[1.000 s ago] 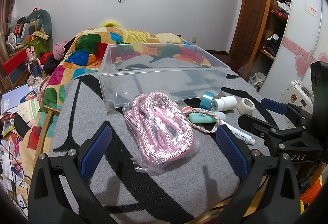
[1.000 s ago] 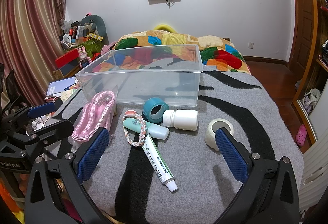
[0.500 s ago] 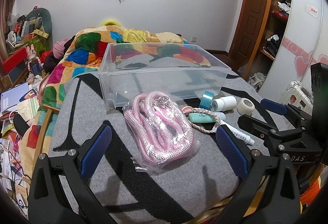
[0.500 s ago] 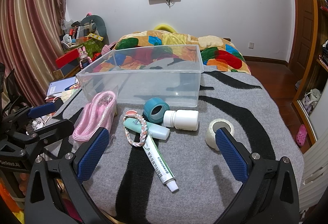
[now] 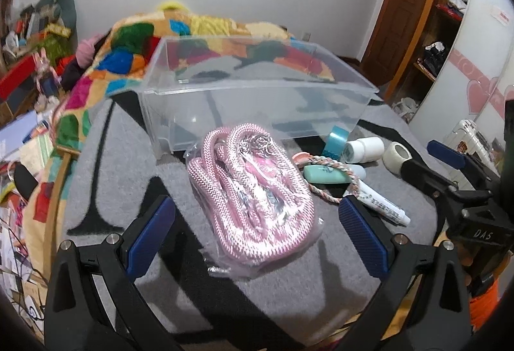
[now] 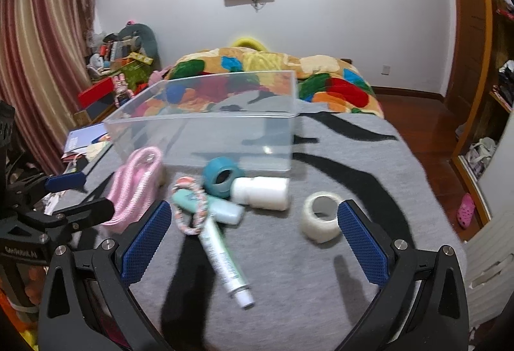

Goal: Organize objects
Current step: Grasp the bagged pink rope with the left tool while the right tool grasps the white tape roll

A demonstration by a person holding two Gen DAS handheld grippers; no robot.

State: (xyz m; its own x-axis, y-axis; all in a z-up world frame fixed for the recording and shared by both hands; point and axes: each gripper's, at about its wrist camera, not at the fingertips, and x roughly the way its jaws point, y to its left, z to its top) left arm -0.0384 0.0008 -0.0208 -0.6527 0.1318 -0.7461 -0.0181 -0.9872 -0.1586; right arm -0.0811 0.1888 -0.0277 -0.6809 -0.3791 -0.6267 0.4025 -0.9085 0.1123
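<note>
A clear plastic bin (image 5: 253, 113) (image 6: 205, 132) stands empty on the grey blanket. In front of it lie a bagged pink rope (image 5: 253, 190) (image 6: 135, 184), a teal tape roll (image 6: 221, 177), a white bottle (image 6: 260, 193), a whitish tape roll (image 6: 321, 219), a mint tube with a braided ring (image 6: 189, 206) and a toothpaste tube (image 6: 225, 264). My left gripper (image 5: 257, 235) is open, its fingers on either side of the near end of the rope bag. My right gripper (image 6: 253, 241) is open over the toothpaste tube.
A colourful quilt (image 6: 289, 74) covers the bed behind the bin. Clutter and boxes (image 6: 112, 77) sit at the left by a curtain. A wooden door and shelves (image 5: 433, 13) stand at the right. The blanket edge drops off on the right side.
Both grippers have moved forward and lower toward the objects. The left one now brackets the rope bag; the right one is closer to the toothpaste tube. Nothing was taken hold of.
</note>
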